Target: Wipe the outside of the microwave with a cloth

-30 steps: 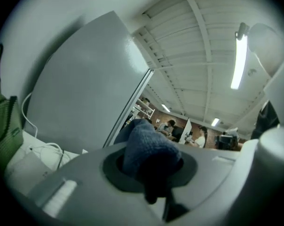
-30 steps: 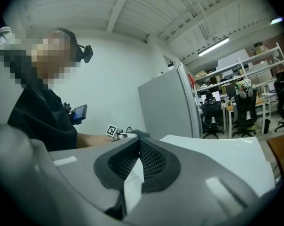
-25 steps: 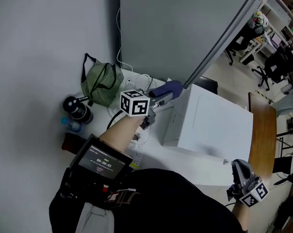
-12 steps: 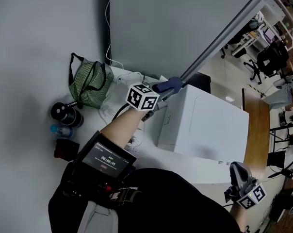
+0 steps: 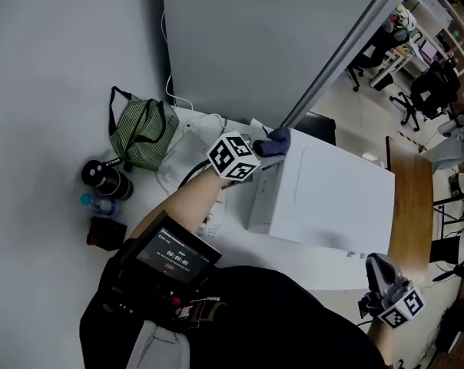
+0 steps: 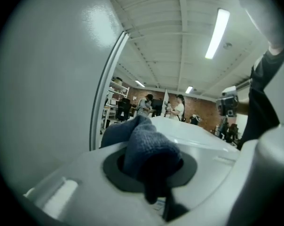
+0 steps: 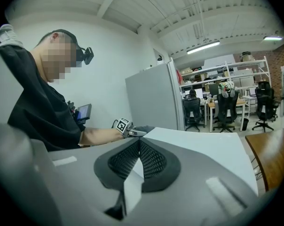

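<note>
My left claw [image 5: 261, 151] is clamped on the crumpled dark blue cloth [image 5: 277, 139], which seems to press against the upper corner of the white box-shaped microwave [image 5: 332, 198] at centre frame, while my right claw [image 5: 379, 270] sits pinched together, empty, at the lower right.

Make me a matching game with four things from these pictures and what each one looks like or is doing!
Things:
1. cloth
2. microwave
3. bag
4. right gripper

Descriptions:
A. green, with a black strap
B. shut, holding nothing
C. big and white
D. blue, pinched in the left gripper

Pairs: 1-D, 2-C, 3-A, 4-B
</note>
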The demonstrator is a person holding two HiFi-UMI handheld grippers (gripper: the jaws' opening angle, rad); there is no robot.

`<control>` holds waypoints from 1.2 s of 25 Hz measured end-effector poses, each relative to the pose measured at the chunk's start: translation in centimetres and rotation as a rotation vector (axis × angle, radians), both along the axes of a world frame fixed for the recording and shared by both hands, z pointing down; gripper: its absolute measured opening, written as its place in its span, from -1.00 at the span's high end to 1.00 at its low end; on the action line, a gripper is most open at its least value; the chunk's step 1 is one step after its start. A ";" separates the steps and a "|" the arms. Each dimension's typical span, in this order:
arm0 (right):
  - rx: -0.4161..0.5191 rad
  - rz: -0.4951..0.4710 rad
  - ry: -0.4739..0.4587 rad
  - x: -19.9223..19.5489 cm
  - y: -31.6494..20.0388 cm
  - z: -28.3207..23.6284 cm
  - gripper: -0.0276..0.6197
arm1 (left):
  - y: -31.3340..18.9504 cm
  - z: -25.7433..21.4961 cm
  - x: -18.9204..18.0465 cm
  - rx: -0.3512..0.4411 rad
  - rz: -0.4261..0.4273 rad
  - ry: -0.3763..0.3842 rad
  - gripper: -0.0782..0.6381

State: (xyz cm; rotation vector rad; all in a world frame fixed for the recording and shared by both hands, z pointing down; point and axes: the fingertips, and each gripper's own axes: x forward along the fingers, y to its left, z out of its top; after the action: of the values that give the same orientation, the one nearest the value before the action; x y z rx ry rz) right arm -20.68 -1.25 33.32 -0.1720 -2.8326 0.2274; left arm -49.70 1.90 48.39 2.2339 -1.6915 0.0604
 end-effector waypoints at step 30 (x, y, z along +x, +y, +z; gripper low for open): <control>-0.011 -0.148 -0.055 -0.2 3.2 -0.3 0.90 | 9.3 4.7 11.5 -0.178 0.214 -0.055 0.63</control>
State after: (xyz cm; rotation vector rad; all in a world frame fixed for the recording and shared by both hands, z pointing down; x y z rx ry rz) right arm -20.89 1.99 32.98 -0.3936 -2.8564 0.2093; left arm -38.16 11.17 53.12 2.2853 -1.4064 0.3137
